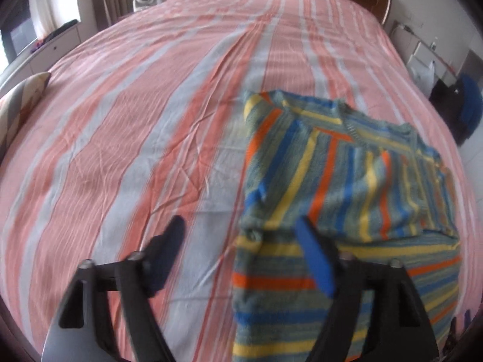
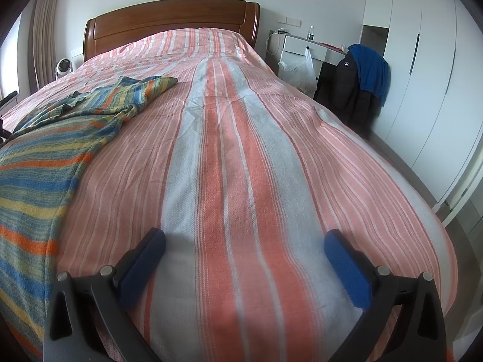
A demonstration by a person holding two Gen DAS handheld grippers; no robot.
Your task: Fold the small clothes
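A small knitted sweater (image 1: 341, 181) with blue, yellow, orange and green stripes lies partly folded on the bed, its sleeves turned over the body. My left gripper (image 1: 240, 226) is open and empty above the sweater's left edge, its right finger (image 1: 314, 259) over the cloth. In the right wrist view the sweater (image 2: 45, 163) lies at the left. My right gripper (image 2: 244, 241) is open and empty over bare bedspread, to the right of the sweater.
The bed (image 2: 241, 138) has a pink, orange and grey striped cover and a wooden headboard (image 2: 169, 21). A cushion (image 1: 21, 102) lies at the left edge. A chair with a dark jacket and blue cloth (image 2: 362, 78) and a white desk (image 2: 305, 48) stand at the right.
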